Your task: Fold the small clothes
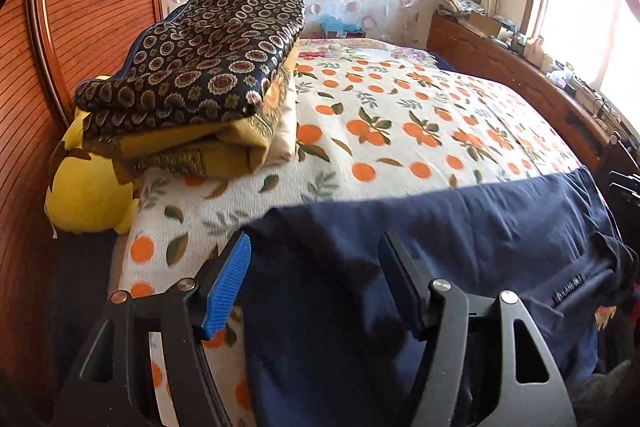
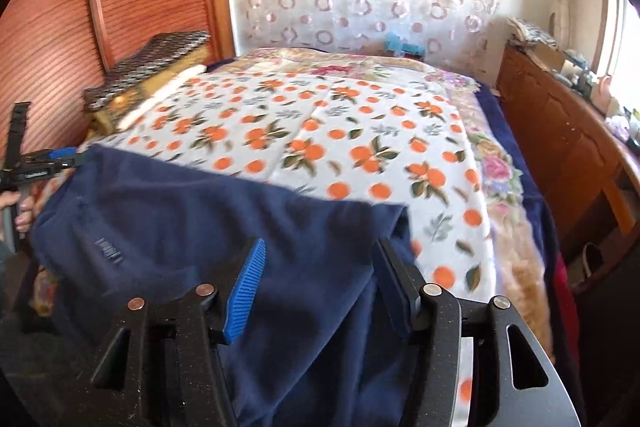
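Step in hand, as judged: laying the navy garment [image 1: 420, 227] flat before the next fold. Both grippers should clear the cloth without dragging it, then smooth the far edge straight.

Left gripper [image 1: 316, 259]: fingers released, cloth beneath them, not pinched. Right gripper [image 2: 320, 267]: likewise released over the cloth.

The garment is dark blue and soft, with a small label. It lies along the near edge of the bed [image 2: 320, 131], its right corner slightly rumpled
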